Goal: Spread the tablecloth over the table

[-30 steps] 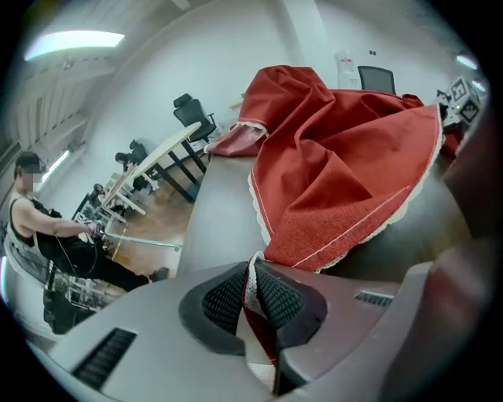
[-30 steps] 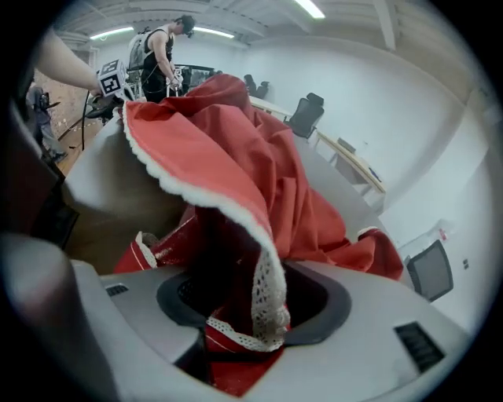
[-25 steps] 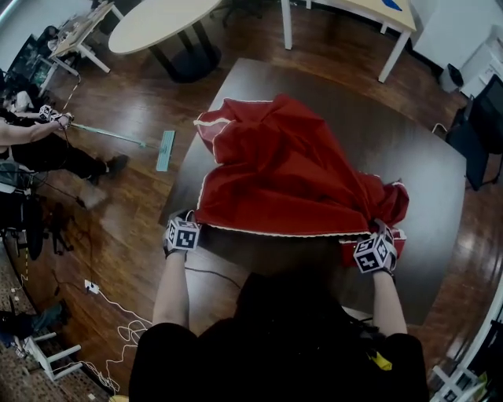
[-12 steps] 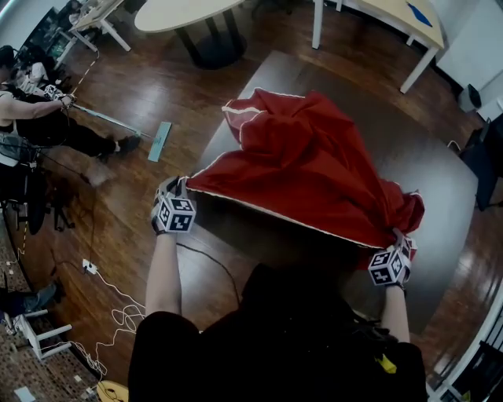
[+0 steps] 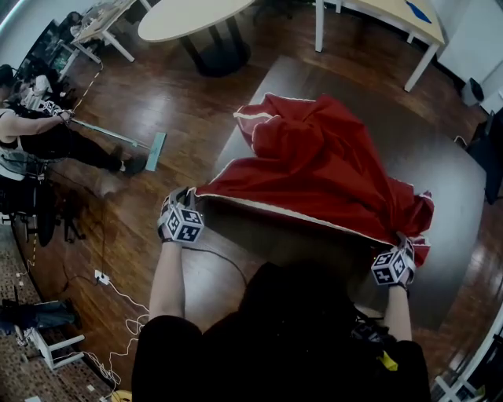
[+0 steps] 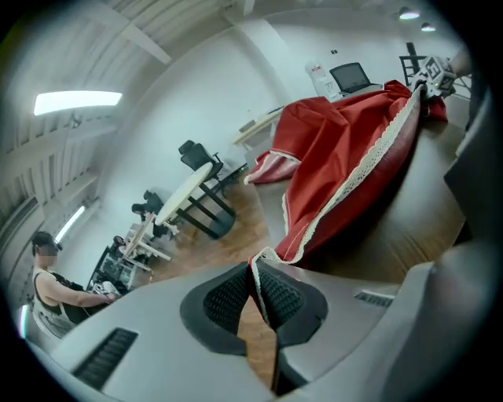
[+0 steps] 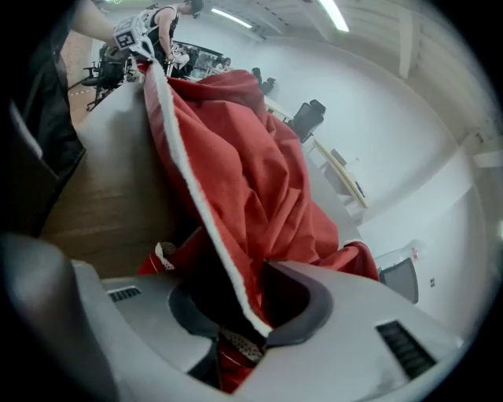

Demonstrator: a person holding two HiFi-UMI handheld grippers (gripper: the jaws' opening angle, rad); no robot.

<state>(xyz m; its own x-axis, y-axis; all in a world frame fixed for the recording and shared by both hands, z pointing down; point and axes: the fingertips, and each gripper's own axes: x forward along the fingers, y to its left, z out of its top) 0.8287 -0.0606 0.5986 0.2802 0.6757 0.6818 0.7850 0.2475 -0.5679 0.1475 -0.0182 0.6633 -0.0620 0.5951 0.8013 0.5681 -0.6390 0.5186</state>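
Observation:
A red tablecloth (image 5: pixel 322 169) with a white lace hem lies bunched on the dark wooden table (image 5: pixel 283 78). My left gripper (image 5: pixel 187 200) is shut on the cloth's near left corner and holds it off the table's left edge. In the left gripper view the lace hem (image 6: pixel 263 255) is pinched between the pads (image 6: pixel 224 298). My right gripper (image 5: pixel 405 245), at the table's near right, has just been closing its jaws. In the right gripper view, bunched red cloth (image 7: pixel 236 157) and lace sit between those jaws (image 7: pixel 236 314). The hem runs taut between the two grippers.
At the far left a person (image 5: pixel 39 141) holds a long-handled flat mop (image 5: pixel 156 151) on the wooden floor. An oval table (image 5: pixel 196 16) and a white table (image 5: pixel 393 12) stand beyond. Cables (image 5: pixel 118 294) lie on the floor at the left. A dark chair (image 5: pixel 491 157) is at the right.
My left gripper has lifted the cloth's near left corner up and out to the left, pulling the hem straight. The right gripper has stayed by the near right edge.

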